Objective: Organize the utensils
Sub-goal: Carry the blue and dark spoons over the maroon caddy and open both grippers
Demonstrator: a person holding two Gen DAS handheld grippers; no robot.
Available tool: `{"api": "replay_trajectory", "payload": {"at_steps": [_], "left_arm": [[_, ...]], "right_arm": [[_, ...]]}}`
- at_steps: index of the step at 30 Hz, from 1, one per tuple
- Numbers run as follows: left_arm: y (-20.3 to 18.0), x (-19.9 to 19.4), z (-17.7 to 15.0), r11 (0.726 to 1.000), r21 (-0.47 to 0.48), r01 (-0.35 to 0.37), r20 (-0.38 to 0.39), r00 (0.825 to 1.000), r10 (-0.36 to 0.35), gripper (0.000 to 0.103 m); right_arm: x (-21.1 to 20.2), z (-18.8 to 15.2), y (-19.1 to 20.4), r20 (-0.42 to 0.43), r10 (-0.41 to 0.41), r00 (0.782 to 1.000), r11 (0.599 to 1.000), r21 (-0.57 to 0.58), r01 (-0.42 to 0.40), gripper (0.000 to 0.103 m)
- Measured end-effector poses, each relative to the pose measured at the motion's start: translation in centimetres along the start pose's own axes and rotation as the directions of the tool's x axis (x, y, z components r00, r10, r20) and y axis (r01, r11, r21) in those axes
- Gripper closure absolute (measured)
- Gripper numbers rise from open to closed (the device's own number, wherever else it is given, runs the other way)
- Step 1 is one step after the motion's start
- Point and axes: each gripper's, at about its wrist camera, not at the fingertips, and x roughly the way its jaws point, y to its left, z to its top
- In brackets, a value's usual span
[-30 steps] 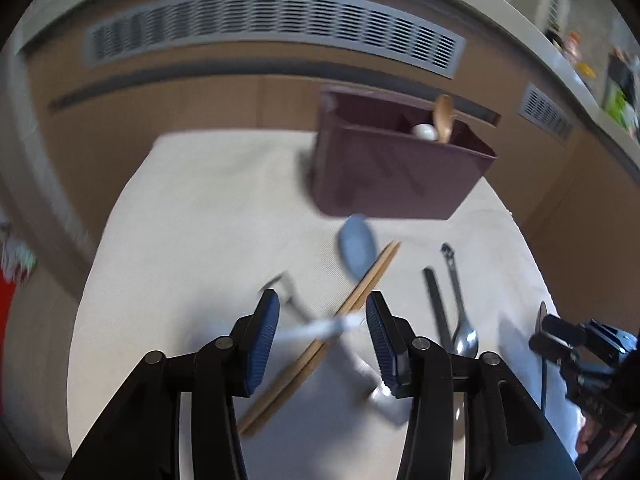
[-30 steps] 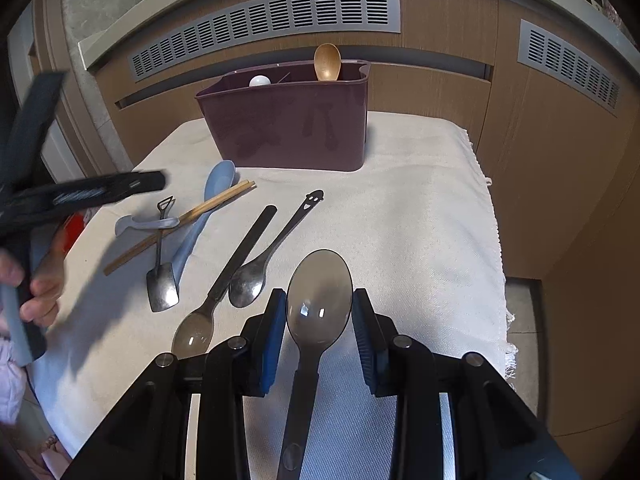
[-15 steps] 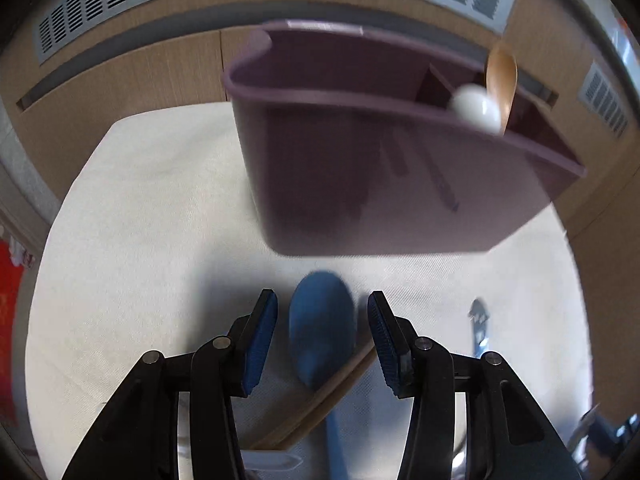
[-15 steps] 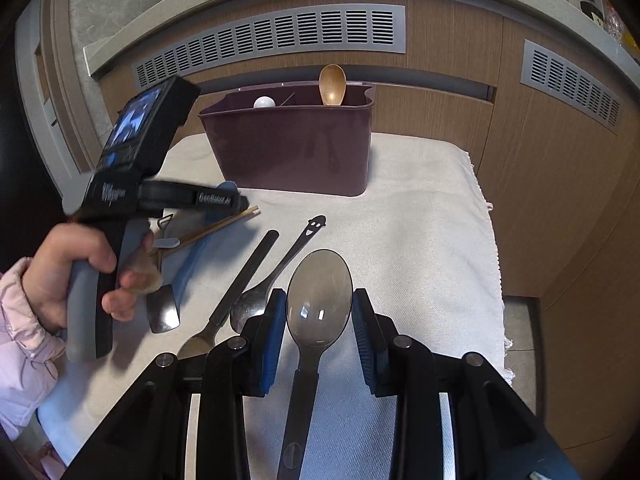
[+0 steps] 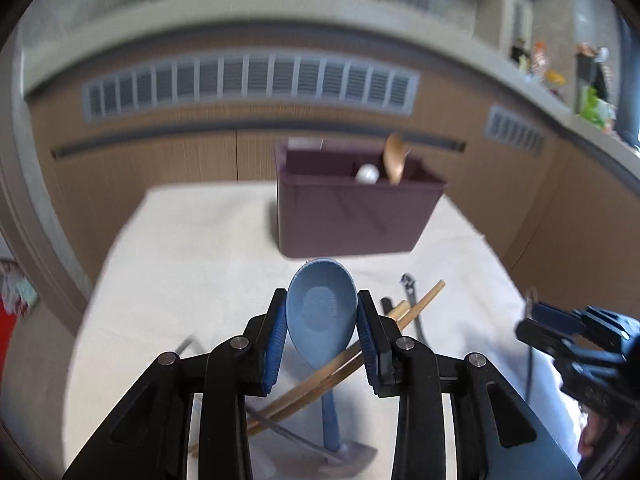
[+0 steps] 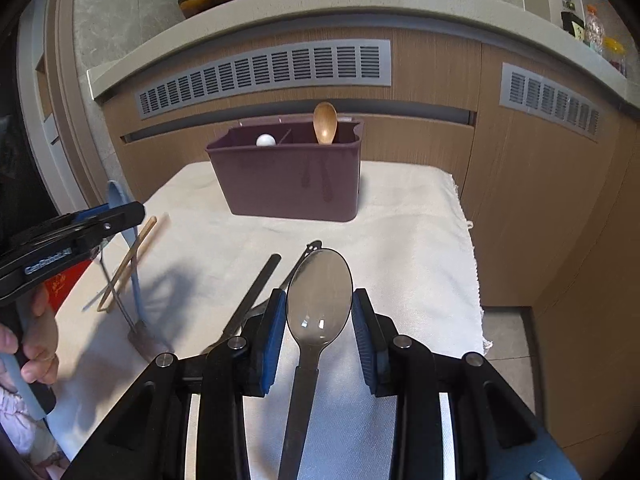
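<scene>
My left gripper (image 5: 322,300) has its jaws closing, and both pads press on the bowl of a blue spoon (image 5: 320,332), which is raised with its handle hanging down toward the cloth. A pair of wooden chopsticks (image 5: 420,300) crosses under that handle. In the right wrist view my right gripper (image 6: 320,304) is shut on the bowl of a grey translucent spoon (image 6: 320,292), handle toward the camera. The purple caddy (image 6: 288,184) stands at the back of the cloth and holds a wooden spoon (image 6: 325,122) and a white round-topped item (image 6: 266,140).
A white cloth (image 6: 420,240) covers the table, and its right edge drops to the floor. A dark-handled utensil (image 6: 256,284) and a metal one with a cut-out handle (image 6: 312,246) lie on it. A small metal utensil (image 6: 140,336) sits below the blue spoon. Wooden cabinets stand behind.
The left gripper went in close to the caddy, came back, and shut on the blue spoon's bowl, lifting it. The right gripper rose slightly with the grey spoon.
</scene>
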Motion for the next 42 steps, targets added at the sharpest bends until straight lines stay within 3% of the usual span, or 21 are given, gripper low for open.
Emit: {"api": "replay_trajectory", "payload": {"at_steps": [10,23,28,33,35,38,42], "left_arm": [[0.2,-4.7,1.4,0.999,-0.014,0.045,0.089,0.995,-0.043,0.069],[-0.4,-5.5,3.6,0.996,-0.015,0.086,0.126,0.989,-0.083,0.069],[-1.3,-6.2,7.8,0.993,0.031,0.114,0.195,0.974,-0.118,0.069],[-1.6,-7.7,15.0,0.985,0.059,0.161,0.305,0.937,-0.172,0.069],[-1.8,-8.2,17.5,0.988,0.082,0.134,0.369,0.916,-0.155,0.069],[-1.7,-7.3,20.2,0.989,0.093,0.118,0.392,0.909,-0.145,0.069],[-0.6,-3.4,21.3,0.990,0.062,0.129,0.352,0.925,-0.143,0.069]], "right_arm": [[-2.7,2.2,1.6,0.060,-0.002,0.998,0.999,-0.043,0.004,0.072],[-2.8,4.7,2.0,0.100,0.049,0.994,0.997,-0.057,-0.043,0.073],[-5.1,10.1,1.8,0.222,0.031,0.975,0.995,-0.098,-0.009,0.073],[-8.3,17.8,1.7,0.414,-0.030,0.910,0.989,-0.119,0.087,0.073],[-8.7,20.4,1.8,0.458,-0.042,0.888,0.986,-0.126,0.112,0.073],[-7.5,22.2,1.8,0.477,-0.067,0.877,0.981,-0.130,0.145,0.073],[-3.2,22.7,1.8,0.437,-0.089,0.895,0.978,-0.133,0.162,0.073]]}}
